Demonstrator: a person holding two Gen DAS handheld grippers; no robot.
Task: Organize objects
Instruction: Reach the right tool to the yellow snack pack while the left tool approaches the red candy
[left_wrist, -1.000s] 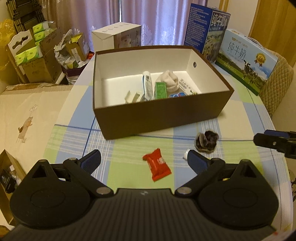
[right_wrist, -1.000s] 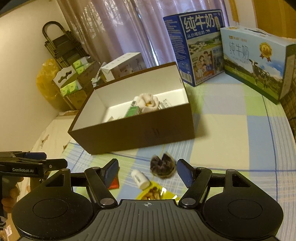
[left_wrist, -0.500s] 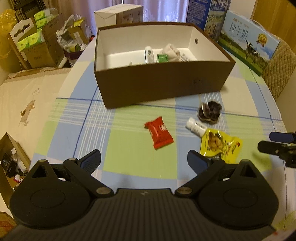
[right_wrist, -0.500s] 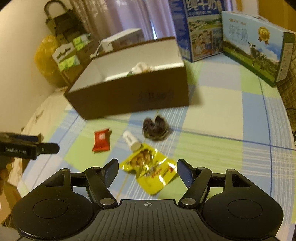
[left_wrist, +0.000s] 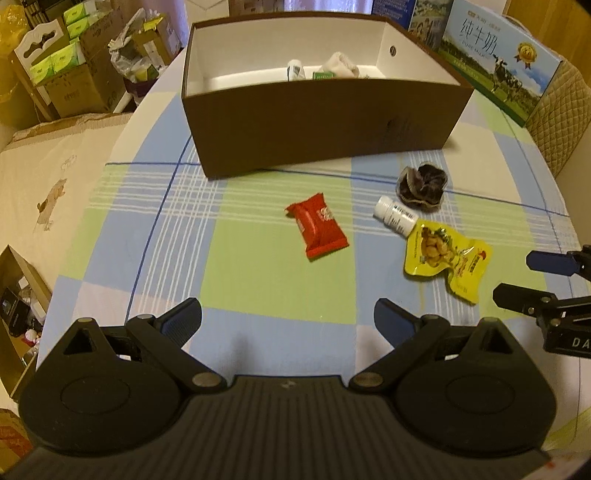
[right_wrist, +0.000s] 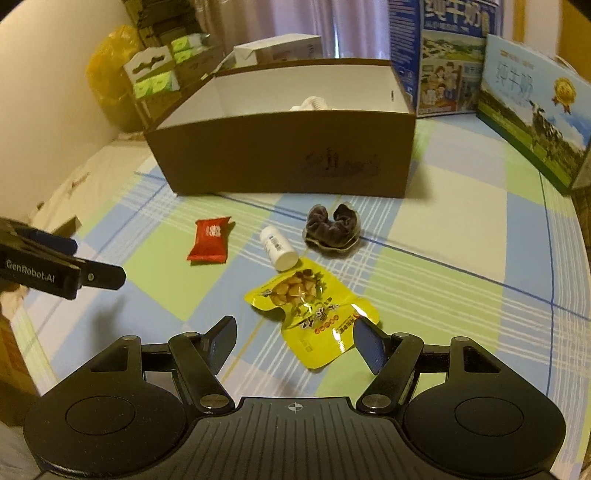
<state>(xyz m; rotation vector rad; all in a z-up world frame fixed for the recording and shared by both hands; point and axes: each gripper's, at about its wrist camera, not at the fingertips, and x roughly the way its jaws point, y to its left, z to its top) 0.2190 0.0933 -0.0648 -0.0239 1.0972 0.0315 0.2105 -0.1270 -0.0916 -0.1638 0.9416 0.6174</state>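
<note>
Fingers (left_wrist: 183, 322) apart on both grippers, empty; brown box (left_wrist: 325, 122) holds white cloth (left_wrist: 341, 66), tube (left_wrist: 294, 70)

We see a lived-in home: a round table under a blue-and-green checked tablecloth (left_wrist: 258, 280), purple curtains (right_wrist: 354, 22) behind it, gift cartons of milk (right_wrist: 532, 122) at the table's edge, and cardboard boxes of tissue packs (left_wrist: 59, 70) stacked on the floor
</note>
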